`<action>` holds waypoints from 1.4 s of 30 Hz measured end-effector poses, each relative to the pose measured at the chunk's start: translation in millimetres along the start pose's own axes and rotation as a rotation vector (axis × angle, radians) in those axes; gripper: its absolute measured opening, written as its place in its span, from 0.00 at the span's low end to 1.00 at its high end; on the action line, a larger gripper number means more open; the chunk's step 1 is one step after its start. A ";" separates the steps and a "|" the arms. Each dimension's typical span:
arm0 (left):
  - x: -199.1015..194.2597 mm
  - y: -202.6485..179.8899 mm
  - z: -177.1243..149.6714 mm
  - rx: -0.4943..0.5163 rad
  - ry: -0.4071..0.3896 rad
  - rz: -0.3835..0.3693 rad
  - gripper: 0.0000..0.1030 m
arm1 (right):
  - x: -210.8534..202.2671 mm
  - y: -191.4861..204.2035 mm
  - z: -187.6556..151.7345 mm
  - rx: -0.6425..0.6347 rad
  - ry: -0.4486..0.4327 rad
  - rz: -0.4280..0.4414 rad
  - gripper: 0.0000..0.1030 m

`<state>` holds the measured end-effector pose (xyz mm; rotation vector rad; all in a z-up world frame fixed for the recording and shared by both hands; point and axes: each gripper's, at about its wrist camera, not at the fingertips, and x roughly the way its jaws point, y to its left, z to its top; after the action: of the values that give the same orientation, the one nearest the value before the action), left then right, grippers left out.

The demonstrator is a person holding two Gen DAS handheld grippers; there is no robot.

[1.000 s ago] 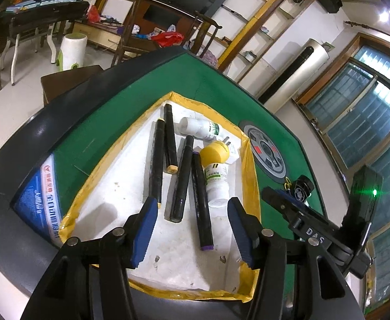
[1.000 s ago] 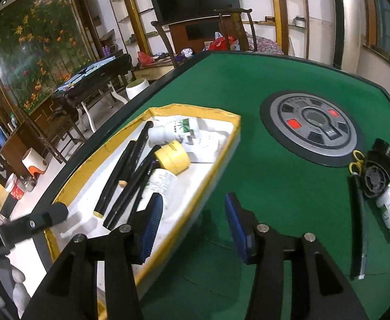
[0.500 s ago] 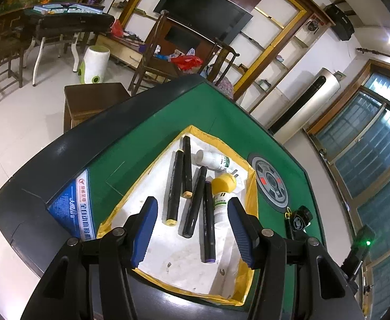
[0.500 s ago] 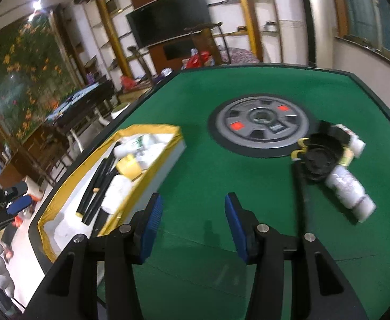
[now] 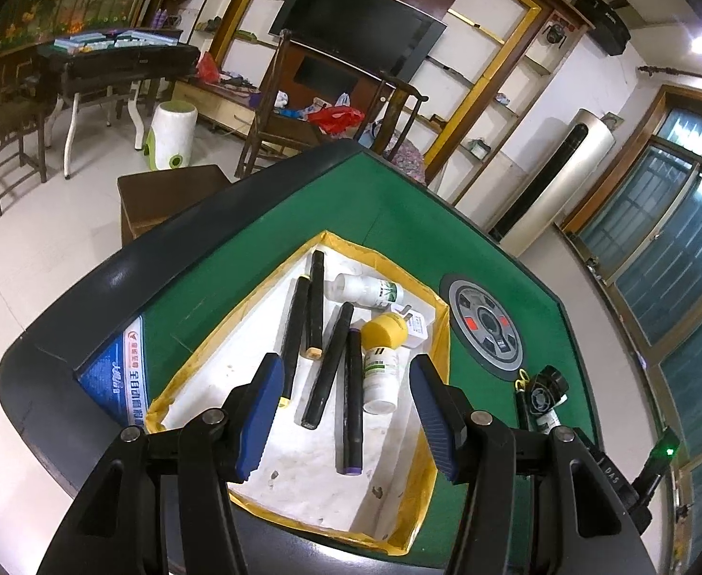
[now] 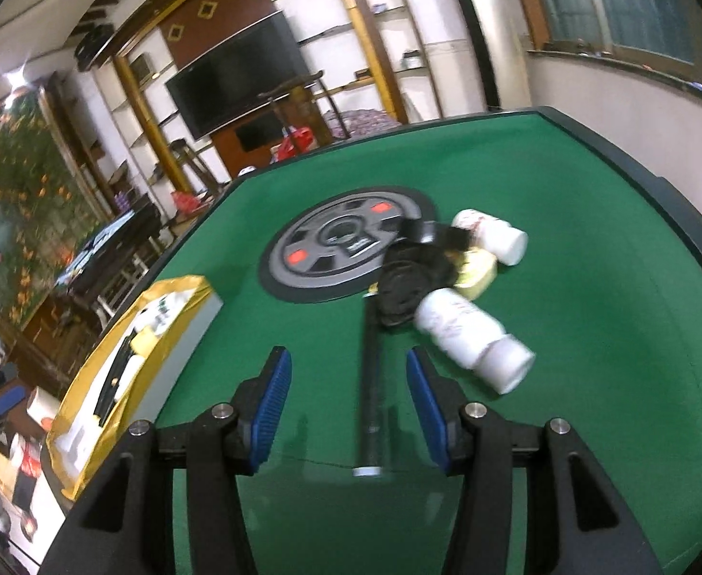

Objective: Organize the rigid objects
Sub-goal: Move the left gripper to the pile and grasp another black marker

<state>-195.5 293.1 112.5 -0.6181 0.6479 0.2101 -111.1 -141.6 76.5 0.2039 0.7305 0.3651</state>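
A yellow-rimmed white tray point(image 5: 303, 450) on the green table holds several black pens point(image 5: 327, 369), a white bottle with a yellow cap point(image 5: 380, 364) and another white bottle point(image 5: 365, 289). My left gripper point(image 5: 346, 424) is open and empty, raised above the tray's near end. In the right wrist view a black pen point(image 6: 370, 383) lies on the felt between the fingers of my open, empty right gripper point(image 6: 348, 409). Beyond it lie two white bottles point(image 6: 471, 335), a black round object point(image 6: 406, 290) and a yellow piece point(image 6: 478, 275). The tray point(image 6: 82, 412) shows at the left there.
A grey round dial point(image 6: 346, 244) is set into the table's middle, also in the left wrist view point(image 5: 487, 326). The table's dark raised edge point(image 5: 87, 297) runs around the felt. Chairs point(image 5: 293, 110), a side table and shelves stand beyond.
My left gripper has risen and pulled back from the tray. My right gripper has swung right, away from the tray, and now faces the loose pen and bottles.
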 end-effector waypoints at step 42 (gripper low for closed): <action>179.4 -268.4 -129.3 0.576 0.399 -0.083 0.56 | 6.9 -101.7 33.2 0.118 -0.102 -0.147 0.53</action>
<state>-20.7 -0.2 46.5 -0.1245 1.0151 -0.1837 -58.0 -234.0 65.3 0.2771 0.6623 0.1703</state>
